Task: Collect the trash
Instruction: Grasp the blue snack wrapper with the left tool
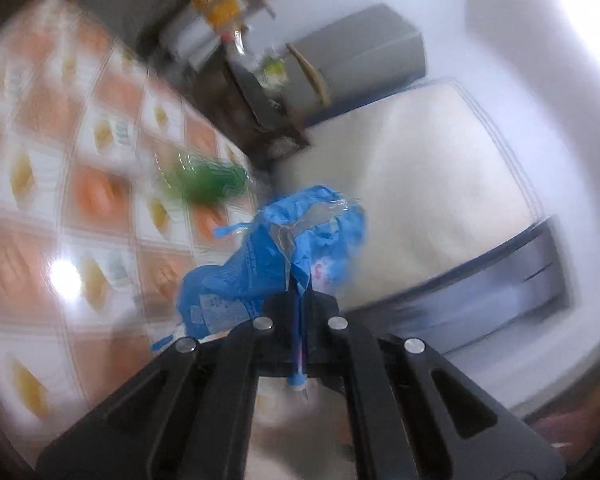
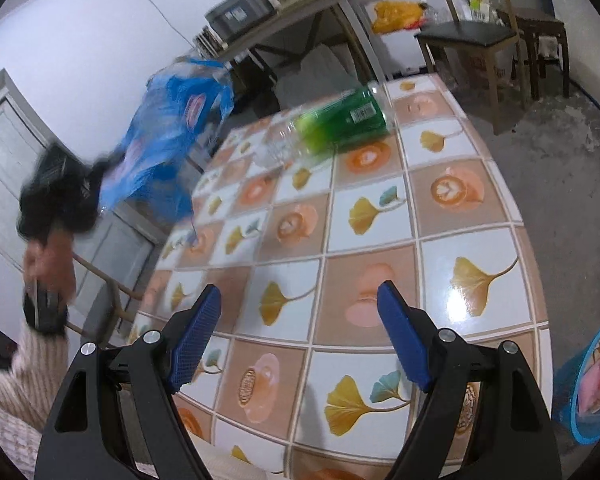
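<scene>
**Blue bag up off the worktop, bottle still waiting**

Worktop (image 2: pixel 380 216) first, biggest thing here and my landmark: glossy wipe-clean cover, grid of squares w/ ginkgo leaves and peach cups, hard and slick, so anything round will roll on it.

Off the worktop's left edge, the blue plastic bag (image 2: pixel 168 136) hangs in the air, thin crinkly film w/ a printed logo, floppy, no shape of its own. Left gripper (image 1: pixel 300 292) has its jaws clenched tight on a gathered fold of it; the wrist view shows the film pinched to a narrow strip between them. Good hold, imo, but film this thin can slip or tear, so carry it smooth, no jerks, and keep the pinch on the bunched part, not a single layer.

At the worktop's far end lies the green bottle (image 2: pixel 340 120), on its side, clear ribbed plastic w/ a green label, light and likely empty. That's the next pickup, I'd guess.

Right gripper (image 2: pixel 300 336) hovers over the worktop's near end, jaws released and wide, nothing between the blue ribbed pads (image 2: pixel 196 344).

Past the worktop's near right corner, down on the floor: a blue mesh basket (image 2: pixel 572 412) w/ scraps in it already. Probably where the trash goes.
</scene>
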`<action>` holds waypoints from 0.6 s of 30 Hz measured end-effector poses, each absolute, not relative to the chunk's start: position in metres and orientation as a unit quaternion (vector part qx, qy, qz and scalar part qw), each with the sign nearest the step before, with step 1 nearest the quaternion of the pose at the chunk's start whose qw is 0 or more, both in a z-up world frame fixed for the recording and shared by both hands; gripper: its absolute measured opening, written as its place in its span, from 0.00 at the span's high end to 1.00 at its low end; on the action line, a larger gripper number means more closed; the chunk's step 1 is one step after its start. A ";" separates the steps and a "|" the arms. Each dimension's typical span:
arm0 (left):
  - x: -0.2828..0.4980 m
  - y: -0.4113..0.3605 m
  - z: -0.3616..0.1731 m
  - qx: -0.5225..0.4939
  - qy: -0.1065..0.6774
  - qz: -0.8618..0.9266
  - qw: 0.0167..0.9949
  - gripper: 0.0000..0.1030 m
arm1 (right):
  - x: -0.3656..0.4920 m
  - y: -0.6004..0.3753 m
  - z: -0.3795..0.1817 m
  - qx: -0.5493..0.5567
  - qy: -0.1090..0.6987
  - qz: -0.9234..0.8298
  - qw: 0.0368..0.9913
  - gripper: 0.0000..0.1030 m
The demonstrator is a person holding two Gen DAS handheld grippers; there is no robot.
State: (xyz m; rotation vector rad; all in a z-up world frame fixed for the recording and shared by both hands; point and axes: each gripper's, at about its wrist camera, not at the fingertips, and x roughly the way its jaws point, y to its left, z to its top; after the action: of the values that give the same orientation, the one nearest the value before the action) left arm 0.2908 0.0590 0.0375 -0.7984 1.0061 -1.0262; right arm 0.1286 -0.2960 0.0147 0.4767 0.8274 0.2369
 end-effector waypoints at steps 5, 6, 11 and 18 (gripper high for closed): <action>0.251 0.073 -0.048 -0.398 0.500 -0.371 0.674 1.00 | 0.114 -0.290 0.025 0.219 0.378 0.106 0.893 0.37; 0.245 0.074 -0.059 -0.385 0.508 -0.351 0.686 1.00 | 0.111 -0.288 0.024 0.222 0.379 0.109 0.892 0.43; 0.225 0.061 -0.070 -0.276 0.500 -0.298 0.765 1.00 | 0.120 -0.274 0.018 0.244 0.397 0.135 0.874 0.60; 0.225 0.042 -0.068 -0.162 0.486 -0.277 0.813 1.00 | 0.167 -0.212 0.008 0.206 0.432 0.200 0.855 0.88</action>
State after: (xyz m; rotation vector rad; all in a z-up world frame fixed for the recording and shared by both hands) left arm 0.2252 0.0420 -0.0675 -0.3449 1.0379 -0.5915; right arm 0.1666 -0.2116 0.0081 0.4329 0.9092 0.4215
